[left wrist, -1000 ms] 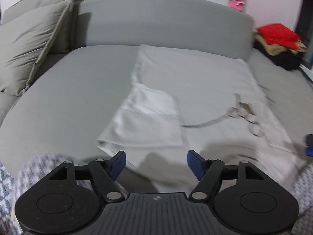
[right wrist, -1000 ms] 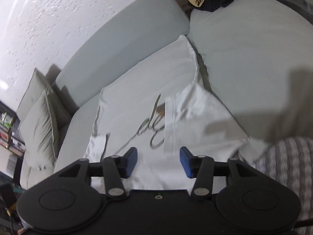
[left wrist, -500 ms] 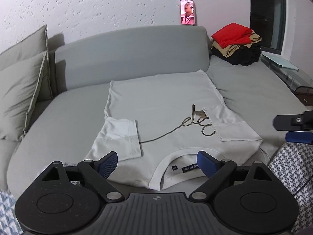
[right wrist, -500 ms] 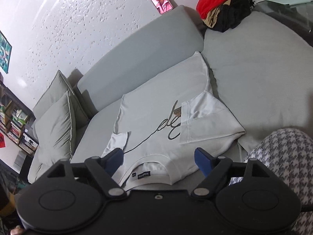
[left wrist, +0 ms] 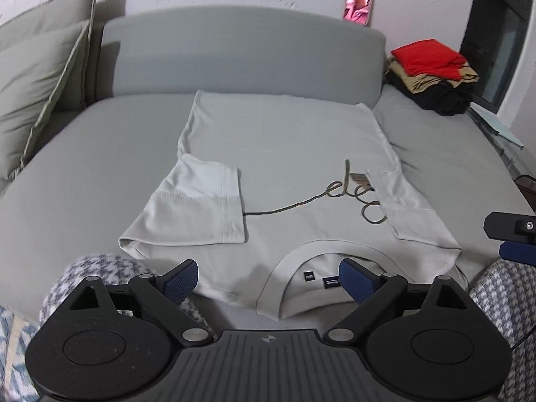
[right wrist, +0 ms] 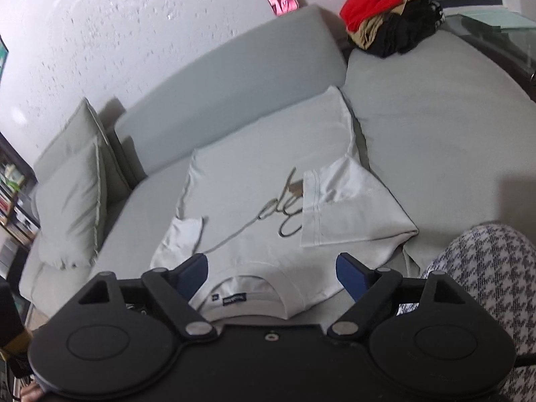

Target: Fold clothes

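Grey sofa seat spreads ahead of my left tool, jaws wide and empty over the white T-shirt, both sleeves already folded in; I judge the next fold needs the collar-end corners pinched. From my right tool, empty and opening, bare cushion lies clear rightward, folded pile far beyond.

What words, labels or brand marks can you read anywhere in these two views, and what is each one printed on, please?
Script print on the white T-shirt: cursive, partly covered by a folded sleeve; roughly "de", not surely readable.
Two dark neck labels inside the collar: too small to read.
Phone on the sofa back: shows a picture, no legible text.
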A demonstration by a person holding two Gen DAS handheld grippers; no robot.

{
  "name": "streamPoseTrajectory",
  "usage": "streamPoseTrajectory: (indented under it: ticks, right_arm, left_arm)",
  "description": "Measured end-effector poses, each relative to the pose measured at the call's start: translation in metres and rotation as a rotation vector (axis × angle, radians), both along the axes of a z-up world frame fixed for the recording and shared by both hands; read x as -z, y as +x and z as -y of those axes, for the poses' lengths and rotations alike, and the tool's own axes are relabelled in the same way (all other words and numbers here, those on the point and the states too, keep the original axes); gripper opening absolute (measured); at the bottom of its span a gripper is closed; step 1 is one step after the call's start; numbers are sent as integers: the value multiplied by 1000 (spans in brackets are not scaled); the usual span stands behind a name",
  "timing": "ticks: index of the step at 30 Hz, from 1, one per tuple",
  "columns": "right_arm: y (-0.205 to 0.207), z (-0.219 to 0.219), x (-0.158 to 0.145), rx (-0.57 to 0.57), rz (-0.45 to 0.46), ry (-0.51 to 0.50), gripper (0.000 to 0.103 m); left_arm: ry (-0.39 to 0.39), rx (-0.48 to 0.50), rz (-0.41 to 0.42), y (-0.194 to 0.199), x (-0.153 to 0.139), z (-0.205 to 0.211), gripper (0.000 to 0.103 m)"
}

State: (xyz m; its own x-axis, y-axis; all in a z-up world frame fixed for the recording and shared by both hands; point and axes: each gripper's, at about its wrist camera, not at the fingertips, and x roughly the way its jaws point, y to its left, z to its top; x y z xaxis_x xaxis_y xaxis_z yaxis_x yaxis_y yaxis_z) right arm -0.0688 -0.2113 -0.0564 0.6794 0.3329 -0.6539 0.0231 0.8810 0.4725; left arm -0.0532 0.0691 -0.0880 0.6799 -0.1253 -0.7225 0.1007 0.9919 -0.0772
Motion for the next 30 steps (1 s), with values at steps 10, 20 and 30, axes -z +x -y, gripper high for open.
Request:
streamPoseTrajectory:
  ticks: [10, 20, 30]
  right_arm:
    - [68, 1, 31, 30, -46, -23, 73]
    - [122, 11, 79, 55, -154, -200, 9]
    - [114, 26, 71, -15, -180, -201, 17]
  left_arm:
    - [116, -23, 69, 48, 12, -13, 92]
    - [240, -186, -104, 136, 56, -49, 63]
    - [145, -187, -159, 116, 39, -51, 67]
